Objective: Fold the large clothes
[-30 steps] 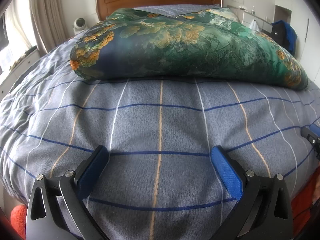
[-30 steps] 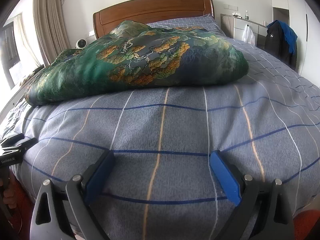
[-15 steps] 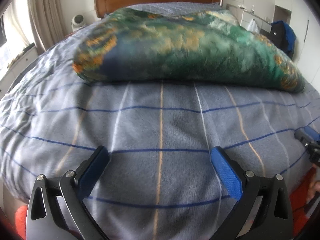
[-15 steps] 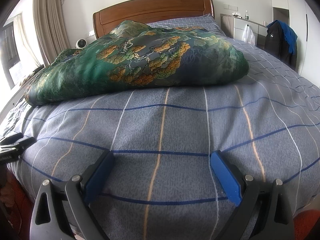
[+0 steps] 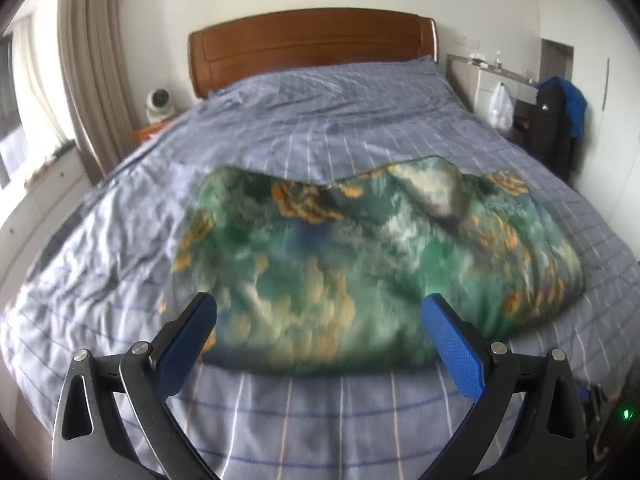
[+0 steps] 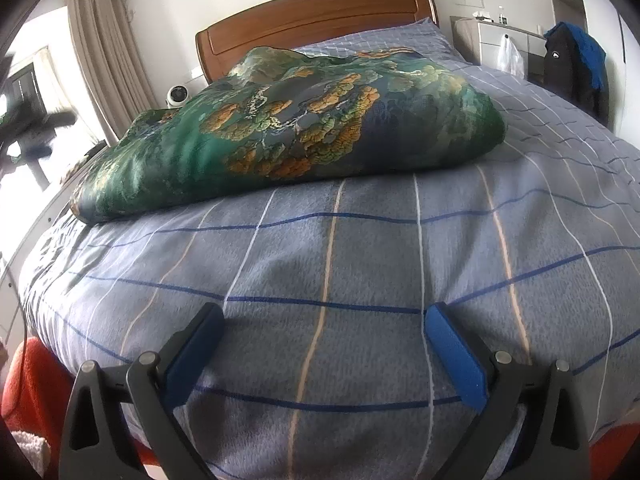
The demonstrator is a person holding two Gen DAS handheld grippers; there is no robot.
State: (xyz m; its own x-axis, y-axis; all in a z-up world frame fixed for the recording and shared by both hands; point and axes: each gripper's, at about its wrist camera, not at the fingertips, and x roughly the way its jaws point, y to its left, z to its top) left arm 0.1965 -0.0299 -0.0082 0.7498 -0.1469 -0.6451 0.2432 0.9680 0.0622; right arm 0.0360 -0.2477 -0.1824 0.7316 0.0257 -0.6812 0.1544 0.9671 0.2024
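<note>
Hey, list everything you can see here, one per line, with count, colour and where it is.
Folded quilt: one, green with orange print, mid-bed.
Bed cover: one, grey-blue checked, over the whole bed.
Headboard: one, brown wood, far end.
Curtain: one, beige, far left.
Small fan: one, white, left of headboard.
Plastic bag: one, white, hanging far right.
Jackets: black and blue, far right.
Left tongs: blue pads, open, above quilt's near edge.
Right tongs: blue pads, open, low over cover.

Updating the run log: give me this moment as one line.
left gripper: open, raised above quilt | right gripper: open, low over bedspread | green patterned quilt: bunched on bed, ungrasped
</note>
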